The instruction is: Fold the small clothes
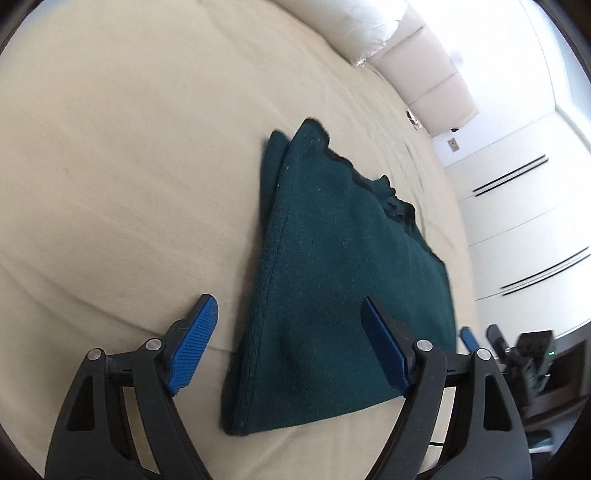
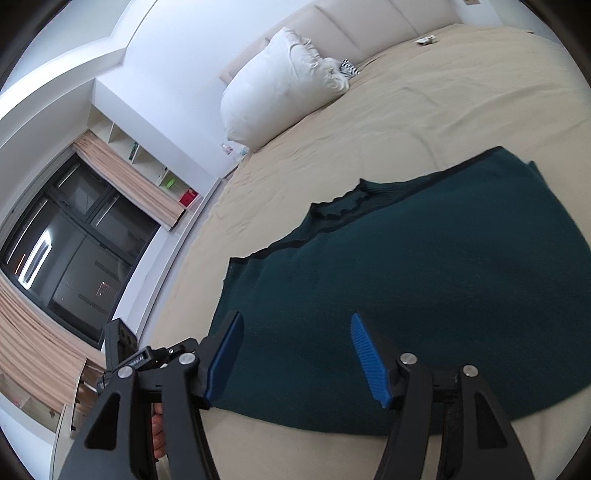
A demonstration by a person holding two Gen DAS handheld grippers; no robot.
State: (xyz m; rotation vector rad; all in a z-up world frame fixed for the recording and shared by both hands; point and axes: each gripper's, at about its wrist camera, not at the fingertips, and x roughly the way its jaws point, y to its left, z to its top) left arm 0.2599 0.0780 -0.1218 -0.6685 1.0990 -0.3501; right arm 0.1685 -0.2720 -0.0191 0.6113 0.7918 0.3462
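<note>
A dark green knit garment (image 1: 332,280) lies folded flat on the beige bed sheet (image 1: 129,147). It also shows in the right wrist view (image 2: 424,288), with its ribbed neckline on the far side. My left gripper (image 1: 290,306) is open and empty, over the garment's near left edge. My right gripper (image 2: 297,323) is open and empty, just above the garment's near edge. The right gripper's blue pad also shows at the garment's right corner in the left wrist view (image 1: 469,338).
A white pillow (image 2: 284,85) and a padded headboard (image 2: 369,22) stand at the far end of the bed. A small striped item (image 2: 349,68) lies by the pillow. A dark window (image 2: 62,243) and shelves are on the left; white cupboards (image 1: 517,206) on the right.
</note>
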